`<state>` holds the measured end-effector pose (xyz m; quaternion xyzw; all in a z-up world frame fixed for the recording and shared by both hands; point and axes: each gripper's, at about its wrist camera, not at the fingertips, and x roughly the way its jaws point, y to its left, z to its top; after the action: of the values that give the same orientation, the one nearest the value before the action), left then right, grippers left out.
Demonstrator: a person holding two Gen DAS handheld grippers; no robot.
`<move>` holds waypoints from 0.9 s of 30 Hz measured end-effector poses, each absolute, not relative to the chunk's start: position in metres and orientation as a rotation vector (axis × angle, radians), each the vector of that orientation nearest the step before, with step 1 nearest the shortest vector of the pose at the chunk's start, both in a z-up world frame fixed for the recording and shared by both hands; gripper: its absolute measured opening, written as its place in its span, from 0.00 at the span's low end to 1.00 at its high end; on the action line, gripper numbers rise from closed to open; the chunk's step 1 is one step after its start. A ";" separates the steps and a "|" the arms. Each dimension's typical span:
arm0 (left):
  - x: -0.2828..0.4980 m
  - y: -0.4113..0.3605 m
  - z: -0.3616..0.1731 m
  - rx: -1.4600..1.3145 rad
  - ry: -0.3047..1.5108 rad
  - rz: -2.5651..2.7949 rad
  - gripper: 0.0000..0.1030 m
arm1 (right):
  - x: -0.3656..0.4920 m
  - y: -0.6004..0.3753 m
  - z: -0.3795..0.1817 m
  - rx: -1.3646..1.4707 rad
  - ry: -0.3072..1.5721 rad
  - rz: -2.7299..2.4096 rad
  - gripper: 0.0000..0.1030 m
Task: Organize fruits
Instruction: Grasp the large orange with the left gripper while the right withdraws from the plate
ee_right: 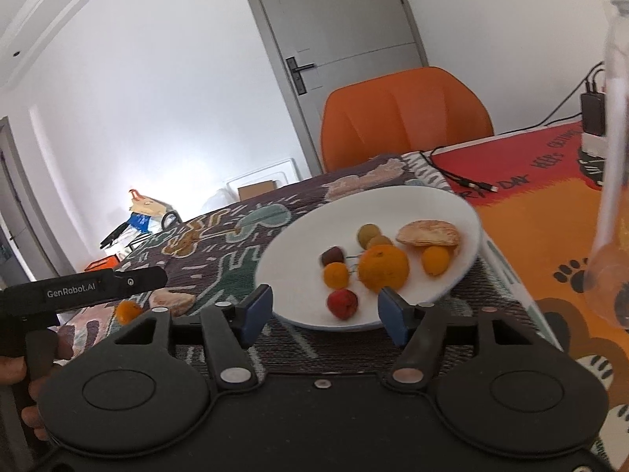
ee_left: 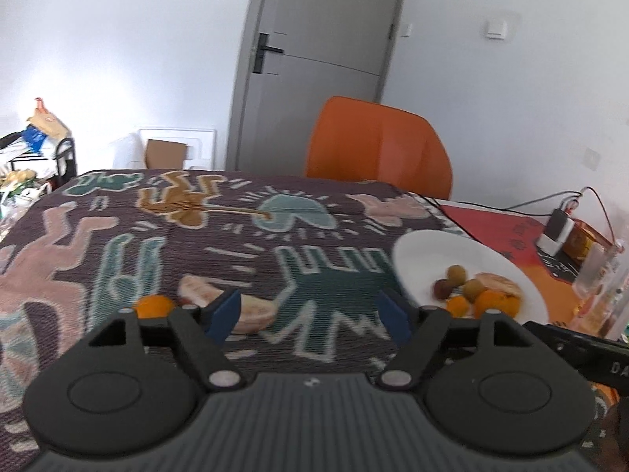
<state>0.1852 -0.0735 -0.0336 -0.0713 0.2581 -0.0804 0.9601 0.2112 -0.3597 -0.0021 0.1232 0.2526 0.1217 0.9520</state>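
Note:
A white plate (ee_right: 310, 232) on the patterned cloth holds a large orange (ee_right: 383, 267), a pomelo segment (ee_right: 428, 234), small oranges, a red fruit (ee_right: 343, 303), a dark fruit and green ones. My right gripper (ee_right: 325, 312) stands open at the plate's near rim, with the red fruit lying just beyond its fingers. My left gripper (ee_left: 310, 314) is open over the cloth, left of the plate (ee_left: 432, 251). A pomelo segment (ee_left: 255, 312) lies by its left finger, untouched. Another segment (ee_left: 196, 293) and a small orange (ee_left: 154, 306) lie further left.
An orange chair (ee_left: 377, 145) stands behind the table. A clear plastic bottle (ee_right: 613, 157) rises at the right, on a red-orange mat (ee_right: 530, 196) with cables and a charger (ee_left: 556, 232). The left tool's body (ee_right: 98, 287) reaches in beside my right gripper.

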 end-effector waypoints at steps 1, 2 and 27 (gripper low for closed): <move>0.184 -0.070 -0.034 -0.146 0.523 -0.159 0.74 | 0.211 -0.357 -0.002 0.247 0.512 0.251 0.61; 0.183 -0.066 -0.035 -0.146 0.523 -0.154 0.74 | 0.211 -0.354 -0.001 0.245 0.512 0.255 0.62; 0.193 -0.001 -0.063 -0.183 0.536 0.020 0.82 | 0.222 -0.294 0.009 0.109 0.493 0.367 1.00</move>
<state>0.1931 -0.0014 -0.0629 -0.0902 0.2644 0.0100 0.9601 0.2217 -0.2940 0.0093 0.0536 0.2425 0.1806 0.9517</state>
